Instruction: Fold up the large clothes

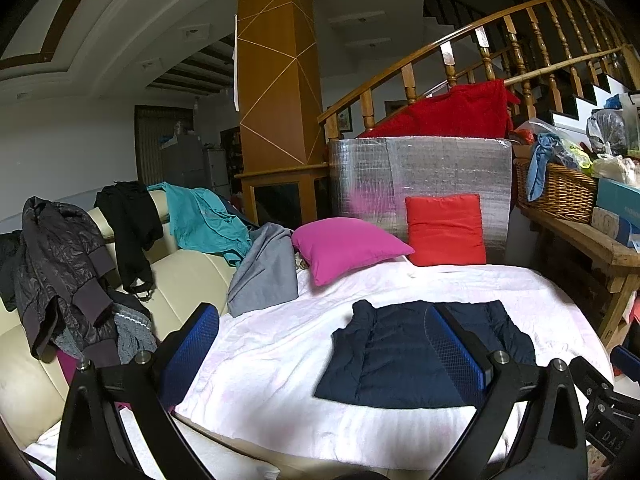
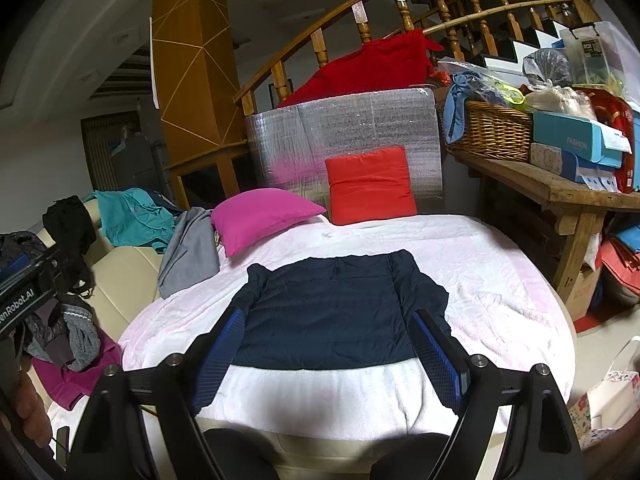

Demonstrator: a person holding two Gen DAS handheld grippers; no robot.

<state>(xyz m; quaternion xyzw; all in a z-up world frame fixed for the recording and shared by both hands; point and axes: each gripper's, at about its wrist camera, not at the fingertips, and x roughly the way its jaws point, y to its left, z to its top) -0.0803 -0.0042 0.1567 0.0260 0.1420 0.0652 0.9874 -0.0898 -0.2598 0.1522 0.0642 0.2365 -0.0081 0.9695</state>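
A dark navy quilted jacket lies folded flat on the white sheet of the bed; it also shows in the right wrist view. My left gripper is open and empty, held above the bed's near edge to the left of the jacket. My right gripper is open and empty, held just in front of the jacket's near edge, its blue fingers either side of the jacket. Neither gripper touches the jacket.
A pink pillow, a red pillow and a grey garment lie at the bed's far end. A cream sofa at left holds several clothes. A wooden bench with a wicker basket stands right.
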